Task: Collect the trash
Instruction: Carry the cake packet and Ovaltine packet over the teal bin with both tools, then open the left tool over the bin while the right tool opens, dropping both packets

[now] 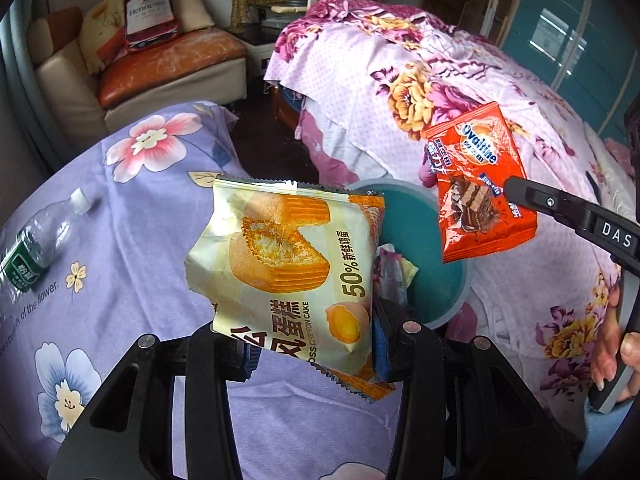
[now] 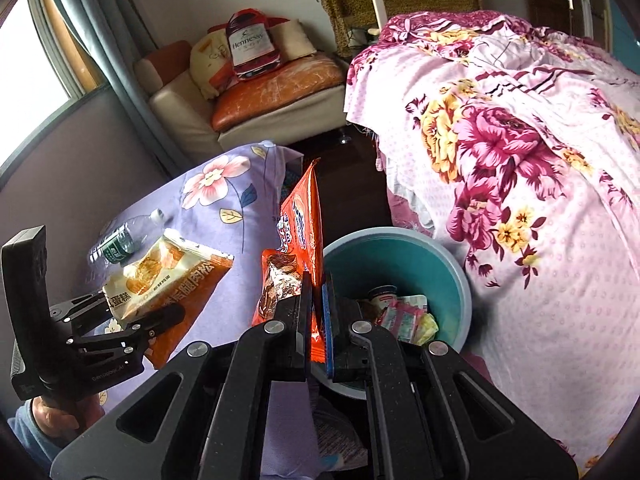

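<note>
My left gripper [image 1: 312,354] is shut on a cream and orange chiffon cake wrapper [image 1: 288,272], held up over the purple flowered cloth [image 1: 132,280]. It also shows in the right wrist view [image 2: 168,276]. My right gripper [image 2: 318,320] is shut on a red Ovaltine wrapper [image 2: 304,224], held upright at the near rim of the teal bin [image 2: 404,256]; the wrapper also shows in the left wrist view [image 1: 480,184] above the bin [image 1: 416,240]. The bin holds several wrappers [image 2: 404,312]. A clear plastic bottle [image 1: 44,236] lies on the cloth at left.
A bed with a pink flowered sheet [image 2: 520,168] stands right of the bin. A cream and orange sofa [image 2: 256,96] with a Hennessy cushion [image 2: 252,44] stands at the back. Dark floor [image 2: 348,184] lies between cloth and bed.
</note>
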A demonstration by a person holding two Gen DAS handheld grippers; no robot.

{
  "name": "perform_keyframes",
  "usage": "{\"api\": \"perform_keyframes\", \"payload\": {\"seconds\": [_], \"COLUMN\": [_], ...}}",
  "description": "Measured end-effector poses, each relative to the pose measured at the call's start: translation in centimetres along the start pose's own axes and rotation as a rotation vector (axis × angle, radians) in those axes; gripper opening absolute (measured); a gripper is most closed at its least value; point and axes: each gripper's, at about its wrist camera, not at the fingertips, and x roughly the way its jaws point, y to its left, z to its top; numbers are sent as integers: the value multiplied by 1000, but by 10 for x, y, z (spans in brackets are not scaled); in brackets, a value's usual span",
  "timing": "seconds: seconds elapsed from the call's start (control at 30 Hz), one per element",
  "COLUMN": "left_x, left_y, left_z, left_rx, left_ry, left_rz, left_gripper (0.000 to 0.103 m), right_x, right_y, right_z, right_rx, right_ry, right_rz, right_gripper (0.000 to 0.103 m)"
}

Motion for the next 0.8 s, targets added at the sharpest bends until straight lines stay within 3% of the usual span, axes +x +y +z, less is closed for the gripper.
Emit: {"api": "perform_keyframes", "payload": {"seconds": [0.63,0.7,0.8], "left_x": [79,83,87], "left_y": [-50,-53,-55], "left_z": [26,28,30], "left_rx": [64,69,70], "left_ry": [122,124,131], "left_rz": [-29,-21,5], "left_gripper": [48,58,88], "right_x": [13,15,20], "right_y": [-74,-78,-82], "right_z": [-2,-1,-1], "right_rx": [94,98,103], "right_ry": [37,43,54], "right_rz": [-57,-59,-64], "right_gripper": [5,5,5]}}
